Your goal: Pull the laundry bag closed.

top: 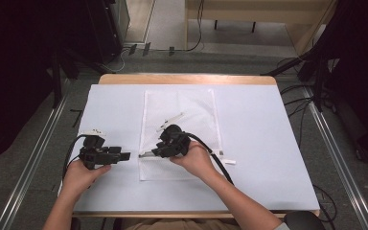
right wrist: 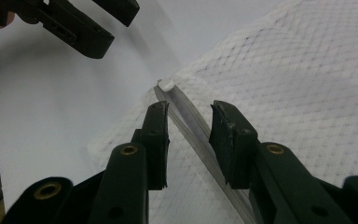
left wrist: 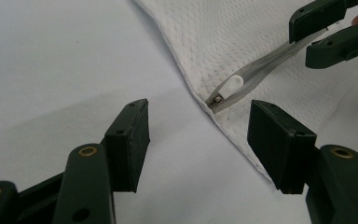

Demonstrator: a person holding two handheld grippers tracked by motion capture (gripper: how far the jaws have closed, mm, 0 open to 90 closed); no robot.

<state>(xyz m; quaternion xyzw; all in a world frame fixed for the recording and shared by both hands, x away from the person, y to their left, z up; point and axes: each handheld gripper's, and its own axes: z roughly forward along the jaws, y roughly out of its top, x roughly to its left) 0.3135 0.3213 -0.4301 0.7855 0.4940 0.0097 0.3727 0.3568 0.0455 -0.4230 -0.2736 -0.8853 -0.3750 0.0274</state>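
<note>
White mesh bag [top: 179, 134] lies flat, grey zipper [right wrist: 200, 135] between right gripper's [right wrist: 189, 140] spread jaws.

Looks like a lab or recording setup, not a home: wooden table [top: 187, 79] w/ white cover sheet [top: 263, 143], metal floor rails [top: 33, 158] both sides, loose cables [top: 294, 103] on grey floor, dark equipment stands [top: 60, 72] around.

White mesh bag [top: 179, 134] w/ diamond weave, grey zip strip [right wrist: 200, 135], white pull [left wrist: 231, 84]; black grippers; white tablecloth [top: 263, 143].
</note>
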